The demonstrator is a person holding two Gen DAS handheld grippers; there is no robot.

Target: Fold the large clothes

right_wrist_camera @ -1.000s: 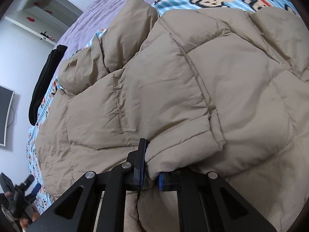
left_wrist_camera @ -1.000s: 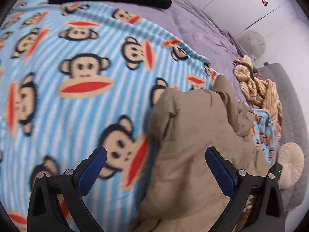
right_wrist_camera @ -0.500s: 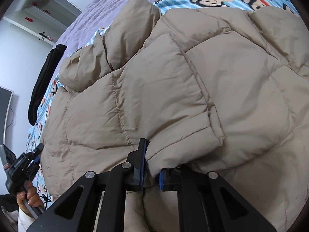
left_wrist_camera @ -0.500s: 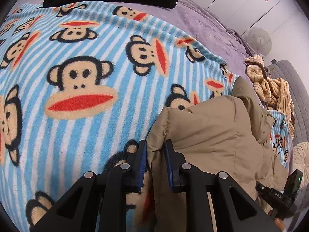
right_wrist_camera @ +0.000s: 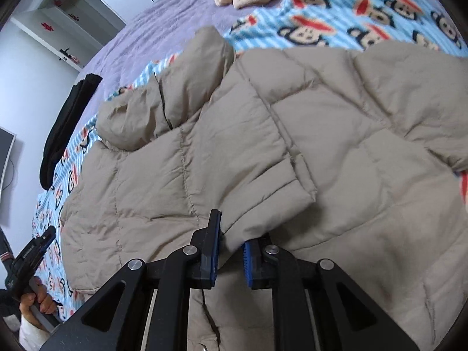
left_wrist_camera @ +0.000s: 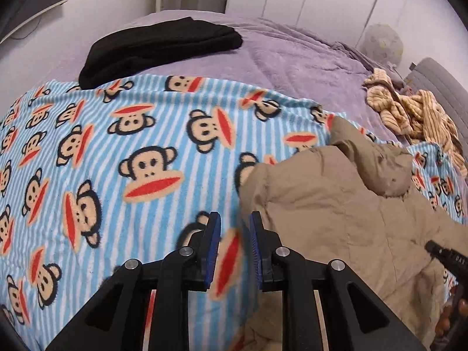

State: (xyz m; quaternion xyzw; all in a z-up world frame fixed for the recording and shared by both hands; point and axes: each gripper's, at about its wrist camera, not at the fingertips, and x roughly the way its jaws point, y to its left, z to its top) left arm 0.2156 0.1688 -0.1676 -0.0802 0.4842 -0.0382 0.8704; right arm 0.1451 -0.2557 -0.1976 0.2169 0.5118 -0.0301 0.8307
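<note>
Between right gripper [right_wrist_camera: 229, 241] pads — jacket cuff [right_wrist_camera: 263, 201]

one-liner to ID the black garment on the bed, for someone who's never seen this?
On the bed's purple cover, beyond the monkey-print blanket, lies the black garment, folded flat. It is the only black, plain item; the striped tan clothes are crumpled.

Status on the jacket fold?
Done: one sleeve lies across the tan jacket; a black garment sits folded. In hand: right claw is opening with the sleeve cuff between its pads; left claw looks empty. Left: jacket body and hood unfolded; striped garment crumpled.
</note>
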